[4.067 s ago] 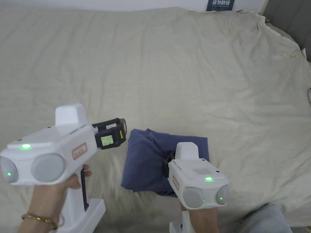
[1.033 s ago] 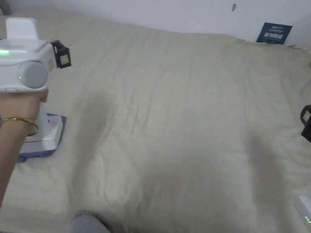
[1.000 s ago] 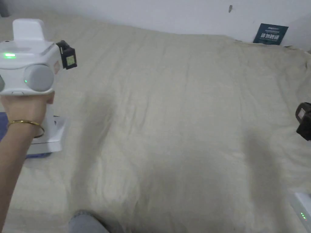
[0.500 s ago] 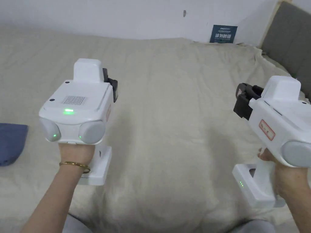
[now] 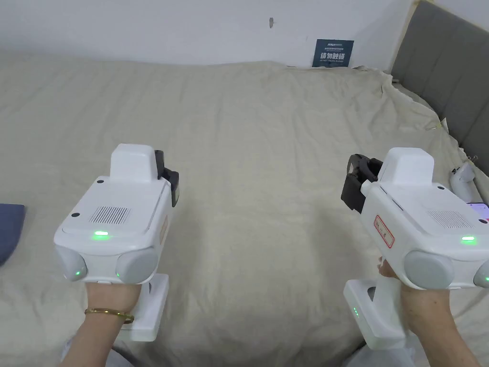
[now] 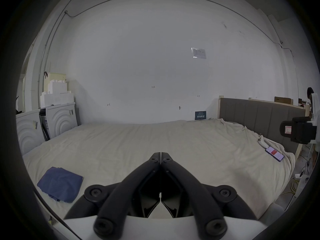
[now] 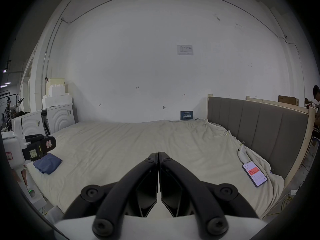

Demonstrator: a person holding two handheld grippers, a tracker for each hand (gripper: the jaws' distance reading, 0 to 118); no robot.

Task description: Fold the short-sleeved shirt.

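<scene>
The blue short-sleeved shirt (image 5: 8,229) lies folded into a small bundle at the left edge of the bed; it also appears in the left gripper view (image 6: 59,183) and the right gripper view (image 7: 47,165). Both grippers hover in the air above the bed's near edge, well to the right of the shirt. My left gripper (image 6: 160,154) (image 5: 168,184) is shut with nothing between its jaws. My right gripper (image 7: 158,154) (image 5: 356,184) is also shut and holds nothing.
A beige sheet (image 5: 267,143) covers the wide bed. A grey headboard (image 5: 449,71) runs along the right side. A phone (image 7: 254,174) and a small white device (image 7: 242,152) lie near the bed's right edge. White cabinets (image 6: 52,122) stand past the left side.
The head camera swung right and the shirt slid to the left edge of the picture. Both grippers, once at the shirt, now hover side by side above the bare sheet.
</scene>
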